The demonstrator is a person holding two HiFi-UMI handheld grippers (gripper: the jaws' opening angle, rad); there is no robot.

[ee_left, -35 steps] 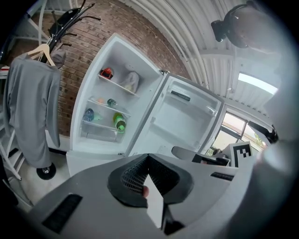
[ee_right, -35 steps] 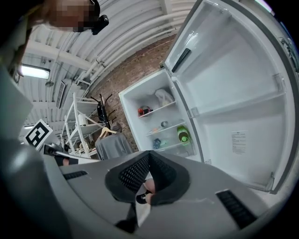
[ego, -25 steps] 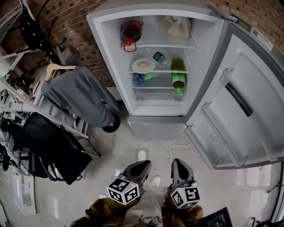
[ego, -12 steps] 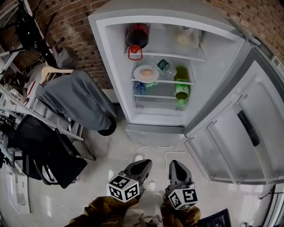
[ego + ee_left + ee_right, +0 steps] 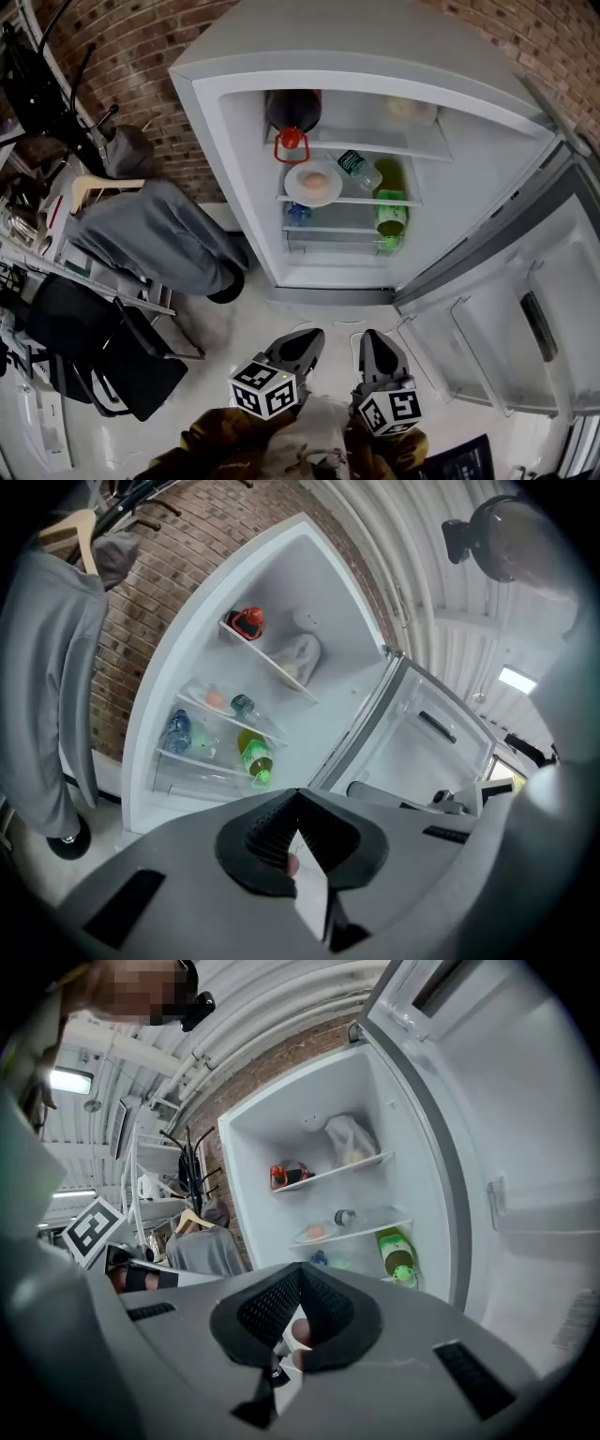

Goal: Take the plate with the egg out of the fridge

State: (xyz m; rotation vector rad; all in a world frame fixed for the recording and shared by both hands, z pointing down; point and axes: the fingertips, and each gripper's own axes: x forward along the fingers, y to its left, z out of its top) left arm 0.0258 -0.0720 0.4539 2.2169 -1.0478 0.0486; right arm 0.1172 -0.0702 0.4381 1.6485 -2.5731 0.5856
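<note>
The fridge (image 5: 244, 187) stands open ahead. On its middle shelf, left side, rests a white plate with an egg (image 5: 313, 182); the plate (image 5: 214, 700) also shows small in the left gripper view, and the plate (image 5: 317, 1233) in the right gripper view. My left gripper (image 5: 310, 337) and right gripper (image 5: 372, 342) hang low side by side above the floor, well short of the fridge. Both have their jaws closed together at the tips with nothing held. The left gripper (image 5: 298, 795) and right gripper (image 5: 300, 1270) point up toward the shelves.
A red-handled jug (image 5: 292, 117) and a bag (image 5: 410, 109) sit on the top shelf. A clear bottle (image 5: 359, 169) lies beside the plate; a green bottle (image 5: 391, 211) and a blue bottle (image 5: 298, 214) lie below. The fridge door (image 5: 525, 309) swings open at right. A grey garment (image 5: 169, 230) and black chair (image 5: 112, 337) stand left.
The view has drawn nearer to the fridge, which now fills more of the frame with the plate closer to centre. Both grippers stay low and shut.
</note>
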